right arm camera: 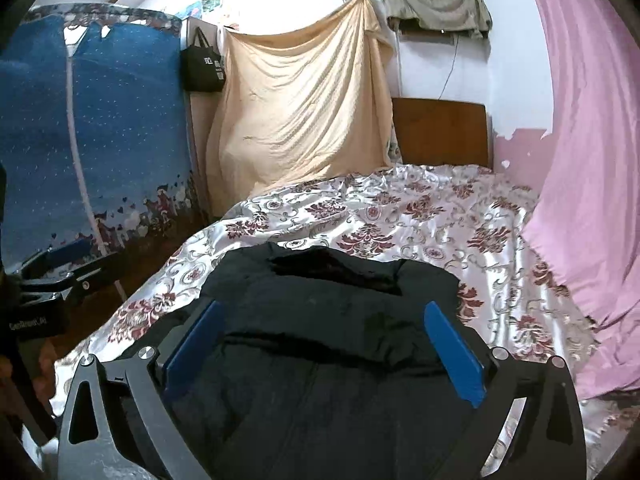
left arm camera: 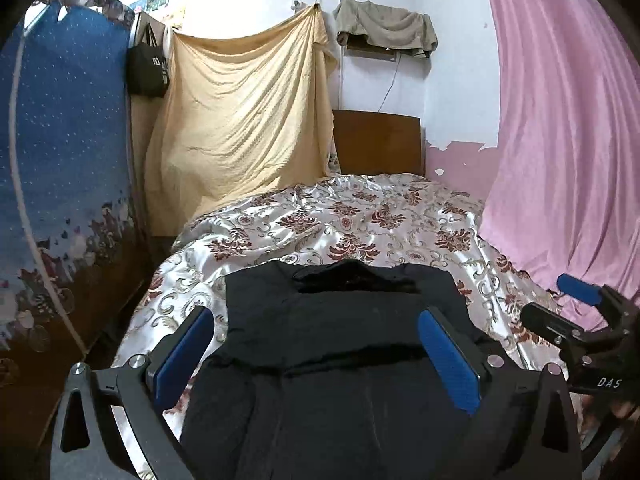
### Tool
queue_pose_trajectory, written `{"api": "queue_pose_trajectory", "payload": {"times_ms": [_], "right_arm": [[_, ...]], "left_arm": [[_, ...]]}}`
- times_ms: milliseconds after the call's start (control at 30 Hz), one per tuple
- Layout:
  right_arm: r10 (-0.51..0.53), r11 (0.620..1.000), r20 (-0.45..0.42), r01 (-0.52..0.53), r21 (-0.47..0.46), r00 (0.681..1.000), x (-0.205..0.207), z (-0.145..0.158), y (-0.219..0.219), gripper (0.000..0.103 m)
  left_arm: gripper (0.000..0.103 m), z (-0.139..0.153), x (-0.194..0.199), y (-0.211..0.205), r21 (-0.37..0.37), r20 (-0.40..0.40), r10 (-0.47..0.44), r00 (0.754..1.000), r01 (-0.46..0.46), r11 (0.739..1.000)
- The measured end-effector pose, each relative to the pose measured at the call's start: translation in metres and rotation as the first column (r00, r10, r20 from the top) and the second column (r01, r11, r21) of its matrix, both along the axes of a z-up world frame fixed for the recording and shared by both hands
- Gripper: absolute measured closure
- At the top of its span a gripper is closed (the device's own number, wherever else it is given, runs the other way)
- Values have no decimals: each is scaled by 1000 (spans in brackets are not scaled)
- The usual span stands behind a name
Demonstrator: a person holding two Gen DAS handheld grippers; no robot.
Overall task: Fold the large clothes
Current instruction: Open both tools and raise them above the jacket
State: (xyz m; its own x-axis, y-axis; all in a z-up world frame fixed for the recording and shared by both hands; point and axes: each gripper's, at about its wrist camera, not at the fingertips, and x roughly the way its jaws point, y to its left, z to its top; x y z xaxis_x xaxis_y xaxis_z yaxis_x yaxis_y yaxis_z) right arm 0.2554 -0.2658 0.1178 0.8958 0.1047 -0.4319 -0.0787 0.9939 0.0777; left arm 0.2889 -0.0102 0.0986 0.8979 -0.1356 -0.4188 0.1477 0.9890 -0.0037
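The black garment (left arm camera: 340, 320) is lying on the bed (left arm camera: 360, 216), spread over the flowered satin cover near the foot end, and it is looking part-way folded: the sides appear to be turned in toward the middle so the piece is showing a roughly squared outline, with the collar opening at the far edge and a crosswise ridge of cloth running over the middle, plain in the right wrist view (right arm camera: 320, 320). So my reading is that the first folds are in and the lengthwise fold is what is waiting, along with some smoothing, since the near part is bunching and wrinkling under the cameras. Now the tools: the left gripper (left arm camera: 320, 360) is hovering over the near half of the garment with its jaws spread wide, blue pads well apart on either side of the cloth, gripping nothing, and whether the tips are brushing the fabric I cannot tell. The right gripper (right arm camera: 326, 356) is doing the same, jaws wide and empty, straddling the dark cloth just above that ridge. In the left wrist view the right gripper is also showing at the far right edge over the cover near the pink curtain (left arm camera: 560, 120), one blue pad catching the light. Both are looking poised for a fresh grab at the near hem, I would judge.
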Motion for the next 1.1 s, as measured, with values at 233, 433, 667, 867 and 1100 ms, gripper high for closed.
{"api": "queue_pose_trajectory", "payload": {"times_ms": [233,433,667,867,1100], "right_arm": [[-2,998,6,3,-57,1000,-53,11,9,3],[-13,997,-24,11,-79,1000,-88,13,16,3],[-52,995,-94,44,-88,994,-114,4,13,3],[-87,991,-163,69,-114,983,-128,-9,14,3],[-81,990,-207,54,-131,975,-140,-25,15,3]], "left_arm": [[0,0,-43,7,18,-2,3,1000,-3,1000],[0,-10,-67,13,53,-17,-6,1000,7,999],[0,-22,-88,19,71,-59,1,998,3,997],[0,-39,-108,25,111,-91,14,996,-4,994],[0,-56,-124,27,177,-125,33,992,-11,984]]}}
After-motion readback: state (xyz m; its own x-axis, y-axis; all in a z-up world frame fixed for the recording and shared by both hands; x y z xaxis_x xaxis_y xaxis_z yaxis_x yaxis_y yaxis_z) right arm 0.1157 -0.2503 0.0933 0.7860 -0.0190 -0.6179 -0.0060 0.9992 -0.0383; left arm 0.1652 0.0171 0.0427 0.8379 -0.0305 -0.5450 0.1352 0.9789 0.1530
